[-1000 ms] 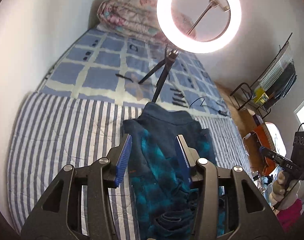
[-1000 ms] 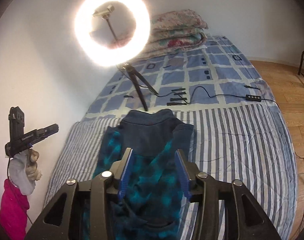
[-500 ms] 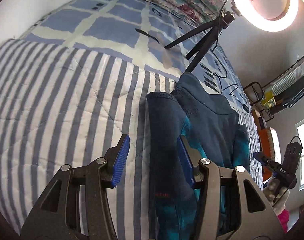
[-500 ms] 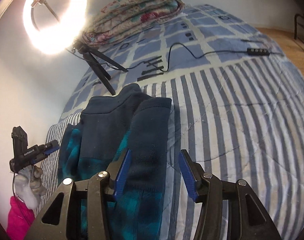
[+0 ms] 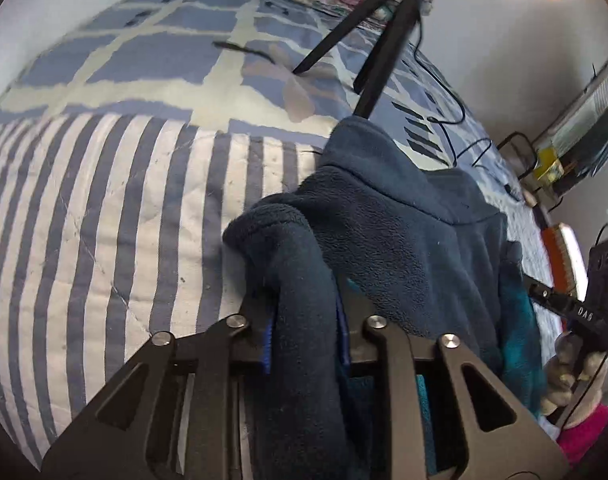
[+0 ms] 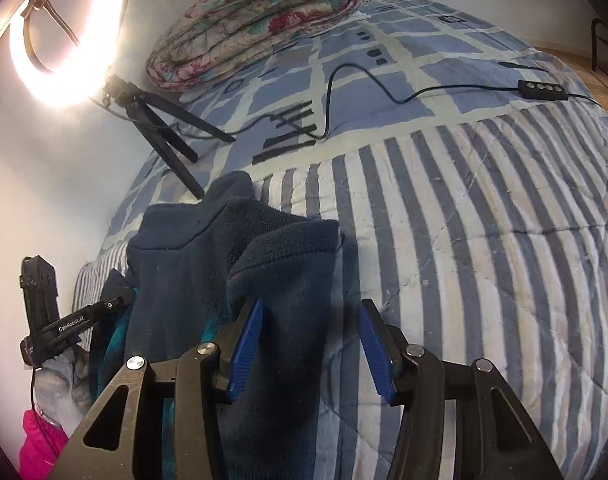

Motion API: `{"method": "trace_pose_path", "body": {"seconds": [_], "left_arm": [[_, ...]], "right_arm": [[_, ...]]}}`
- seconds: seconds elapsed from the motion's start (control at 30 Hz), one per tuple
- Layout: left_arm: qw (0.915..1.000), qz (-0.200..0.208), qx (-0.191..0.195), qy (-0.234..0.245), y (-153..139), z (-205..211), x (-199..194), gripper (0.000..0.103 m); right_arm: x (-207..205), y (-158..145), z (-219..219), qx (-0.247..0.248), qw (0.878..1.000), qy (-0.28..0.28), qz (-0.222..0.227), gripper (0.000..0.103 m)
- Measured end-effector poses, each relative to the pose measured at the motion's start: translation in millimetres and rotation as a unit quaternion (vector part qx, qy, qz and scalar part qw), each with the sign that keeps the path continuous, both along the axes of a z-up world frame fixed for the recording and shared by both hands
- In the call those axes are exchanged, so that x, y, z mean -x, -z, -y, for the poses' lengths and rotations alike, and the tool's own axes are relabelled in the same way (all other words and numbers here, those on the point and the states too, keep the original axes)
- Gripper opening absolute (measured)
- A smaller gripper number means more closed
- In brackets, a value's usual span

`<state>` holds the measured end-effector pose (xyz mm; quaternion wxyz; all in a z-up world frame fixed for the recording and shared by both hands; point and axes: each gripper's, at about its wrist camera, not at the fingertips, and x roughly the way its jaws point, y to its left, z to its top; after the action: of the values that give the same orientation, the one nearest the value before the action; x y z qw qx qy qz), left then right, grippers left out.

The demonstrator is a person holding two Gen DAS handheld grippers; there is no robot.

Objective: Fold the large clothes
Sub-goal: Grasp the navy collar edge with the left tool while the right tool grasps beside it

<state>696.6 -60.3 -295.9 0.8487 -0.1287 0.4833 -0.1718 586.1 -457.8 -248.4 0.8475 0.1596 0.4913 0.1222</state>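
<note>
Since the earlier frames both grippers have descended. Left gripper point(image 5: 305, 344), jaws just closed, pinches the dark navy fleece garment's point(image 5: 403, 248) folded edge on the blue-and-white striped quilt point(image 5: 104, 240). Right gripper point(image 6: 307, 344), jaws narrowing but still spread, straddles the opposite edge.

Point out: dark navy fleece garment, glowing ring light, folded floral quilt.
Dark navy fleece garment point(image 5: 403, 240), left wrist view, back panel below collar.
Glowing ring light point(image 6: 60, 84), right wrist view, lower rim.
Folded floral quilt point(image 6: 256, 28), right wrist view, top fold.
</note>
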Motion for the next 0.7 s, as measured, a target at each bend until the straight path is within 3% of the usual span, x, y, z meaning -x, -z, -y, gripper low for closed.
{"method": "trace_pose_path", "body": {"seconds": [0.03, 0.13, 0.3, 0.7], "left_arm": [[1.0000, 0.003, -0.004, 0.004, -2, 2, 1, 0.014], [0.9999, 0.011, 0.012, 0.000, -11, 0, 7, 0.012], [0.9985, 0.037, 0.040, -0.004, -38, -2, 22, 0.011], [0.9909, 0.123, 0.045, 0.034, -123, 4, 107, 0.010]], "right_arm": [[-1, 3, -4, -0.001, 1.000, -0.006, -0.001, 0.024], [2, 1, -15, 0.017, 1.000, -0.013, 0.010, 0.006], [11, -25, -12, 0.018, 0.999, -0.010, 0.041, 0.004], [80, -109, -17, 0.045, 0.990, -0.069, 0.115, 0.003]]}}
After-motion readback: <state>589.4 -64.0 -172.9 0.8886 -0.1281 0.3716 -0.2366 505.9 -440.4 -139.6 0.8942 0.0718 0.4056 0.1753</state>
